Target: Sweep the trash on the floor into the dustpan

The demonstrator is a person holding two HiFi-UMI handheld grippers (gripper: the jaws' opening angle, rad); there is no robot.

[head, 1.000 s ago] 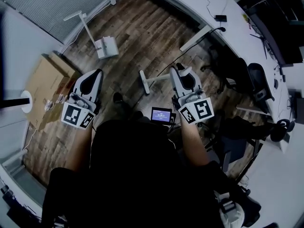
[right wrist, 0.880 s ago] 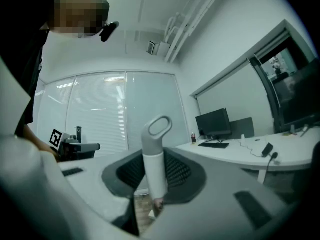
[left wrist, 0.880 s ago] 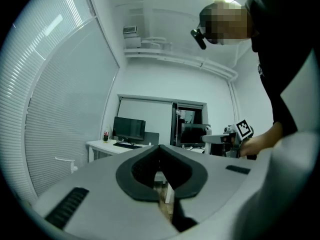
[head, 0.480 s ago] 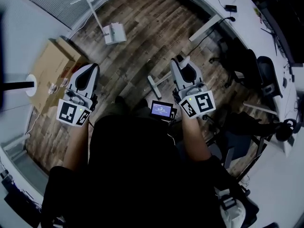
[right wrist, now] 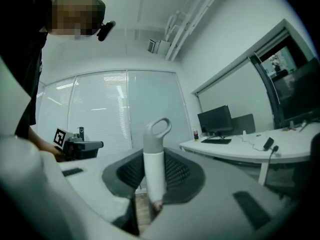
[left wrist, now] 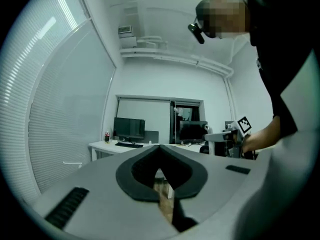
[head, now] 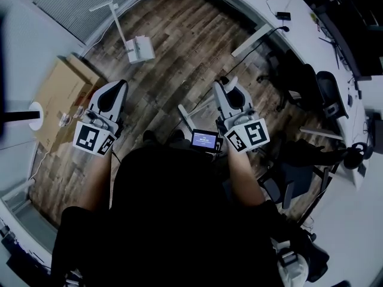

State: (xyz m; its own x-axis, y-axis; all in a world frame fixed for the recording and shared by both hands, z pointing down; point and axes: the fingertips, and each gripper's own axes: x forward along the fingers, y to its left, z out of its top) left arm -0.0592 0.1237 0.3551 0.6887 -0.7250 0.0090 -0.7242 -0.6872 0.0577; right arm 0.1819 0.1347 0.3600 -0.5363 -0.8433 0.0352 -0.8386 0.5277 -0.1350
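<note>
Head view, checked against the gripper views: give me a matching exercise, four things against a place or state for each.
Things:
1. left gripper
2. right gripper
3. dustpan
4. cardboard box

Places or states:
A. on the wood floor, at the picture's left
B. shut on the white broom handle
C. standing alone further ahead, touched by neither gripper
D. shut, nothing between its jaws

Pairs: 1-D, 2-B, 3-C, 4-A
</note>
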